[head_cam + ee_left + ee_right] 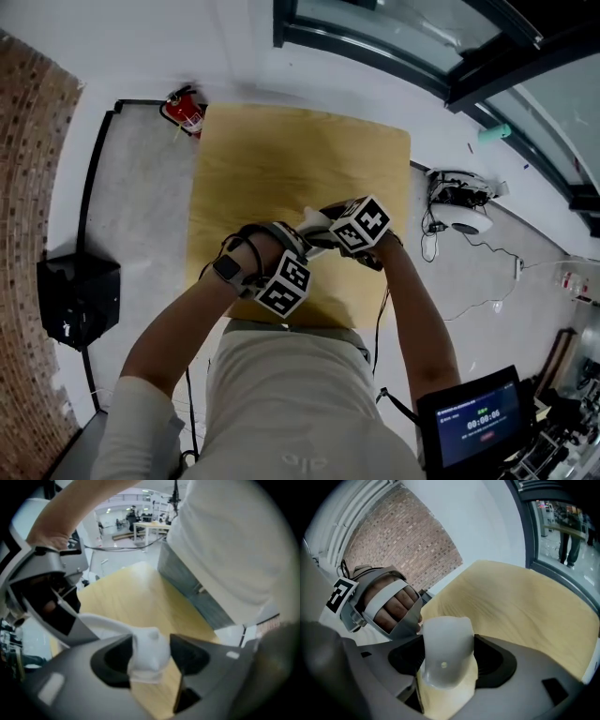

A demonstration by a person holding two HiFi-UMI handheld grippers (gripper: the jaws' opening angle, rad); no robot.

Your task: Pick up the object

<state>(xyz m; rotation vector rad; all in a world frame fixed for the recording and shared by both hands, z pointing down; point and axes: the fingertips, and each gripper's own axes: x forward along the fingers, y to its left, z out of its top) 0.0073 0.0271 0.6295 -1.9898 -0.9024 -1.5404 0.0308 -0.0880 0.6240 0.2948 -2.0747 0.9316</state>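
Observation:
A white plastic object (313, 225) hangs between my two grippers above the near part of the light wooden table (281, 159). In the left gripper view one end of the object (148, 649) fills the gap between the jaws of the left gripper (150, 657) and touches both. In the right gripper view a rounded, translucent white end (445, 644) sits between the jaws of the right gripper (447, 662), which are closed against it. In the head view the left gripper (302, 240) reaches in from the lower left and the right gripper (326, 223) from the right.
A red fire extinguisher (186, 111) lies on the floor at the table's far left corner. A black box (78, 300) stands at the left by the brick wall. A white device with cables (459, 202) sits on the floor to the right. A small screen (476, 420) is at the lower right.

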